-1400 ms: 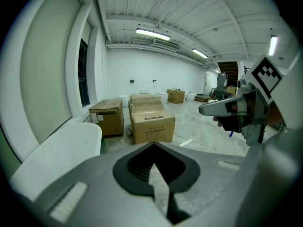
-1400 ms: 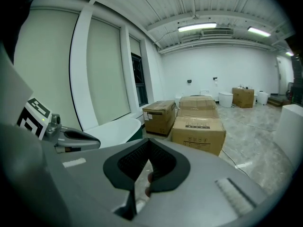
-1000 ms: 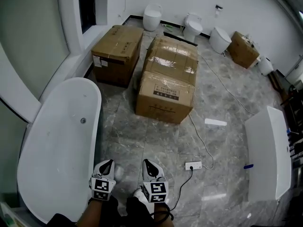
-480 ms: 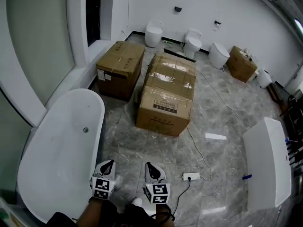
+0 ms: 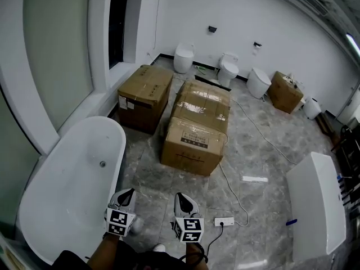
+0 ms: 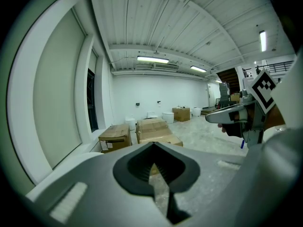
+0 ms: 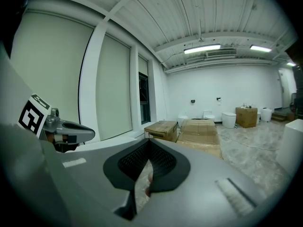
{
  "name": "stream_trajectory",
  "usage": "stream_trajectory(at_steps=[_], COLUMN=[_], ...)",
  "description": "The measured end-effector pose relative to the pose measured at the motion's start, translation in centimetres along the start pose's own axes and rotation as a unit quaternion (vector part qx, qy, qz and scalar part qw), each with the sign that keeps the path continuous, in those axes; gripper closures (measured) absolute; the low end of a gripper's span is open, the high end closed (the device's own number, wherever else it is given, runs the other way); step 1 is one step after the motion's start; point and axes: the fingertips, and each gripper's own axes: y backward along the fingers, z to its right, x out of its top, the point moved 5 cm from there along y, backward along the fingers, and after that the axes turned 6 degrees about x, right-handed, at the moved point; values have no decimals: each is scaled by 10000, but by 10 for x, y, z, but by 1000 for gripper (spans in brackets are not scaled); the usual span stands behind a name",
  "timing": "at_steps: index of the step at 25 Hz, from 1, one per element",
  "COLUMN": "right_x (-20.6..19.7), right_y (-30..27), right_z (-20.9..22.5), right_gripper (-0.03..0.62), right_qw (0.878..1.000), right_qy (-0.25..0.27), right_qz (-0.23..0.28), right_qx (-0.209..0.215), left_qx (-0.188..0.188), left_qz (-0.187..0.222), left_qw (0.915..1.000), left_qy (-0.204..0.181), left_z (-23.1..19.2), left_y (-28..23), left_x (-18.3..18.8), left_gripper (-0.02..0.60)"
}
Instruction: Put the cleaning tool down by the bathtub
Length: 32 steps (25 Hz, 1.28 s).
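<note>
The white freestanding bathtub [image 5: 67, 196] fills the lower left of the head view. Both grippers hang low over the grey marble floor beside its right rim. My left gripper [image 5: 125, 198] is next to the tub wall with its jaws together and nothing in them. My right gripper [image 5: 183, 202] is a short way to its right, also shut and empty. In the left gripper view the left gripper [image 6: 154, 167] shows only a thin slit, as does the right gripper [image 7: 147, 167] in the right gripper view. I cannot pick out a cleaning tool in any view.
Three cardboard boxes [image 5: 194, 136] stand mid-floor ahead. Toilets [image 5: 228, 69] line the far wall. A power strip [image 5: 224, 221] and its cable lie right of my right gripper, near a flat white piece [image 5: 255, 179]. A white counter [image 5: 315, 207] carries a small blue item [image 5: 291, 222].
The head view has lifted, showing more of the far wall and window. Both grippers stay shut and keep their place beside the tub.
</note>
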Motion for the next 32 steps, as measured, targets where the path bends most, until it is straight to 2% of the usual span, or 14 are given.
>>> stream_trajectory(at_steps=[12,19,26,32], right_x=[30,39,34,32], right_y=[14,17,13,17], right_z=[8,14,15,22], right_gripper=[572,574,574,574], right_qw=[9991,9986,9982,9981], right_qy=[287,251,463,489], right_qz=[302,450,366,344], right_qx=[-50,-81,-114,-128], left_qx=[110,180,165,60], left_qz=[422,446,469,424], left_qw=[9990,9986,9987,9989], left_qy=[48,-217,-134,-214], left_z=[-2,1,2,16], left_y=[3,4,-1,-5], left_x=[38,45,44,42], left_gripper=[581,581,581,581])
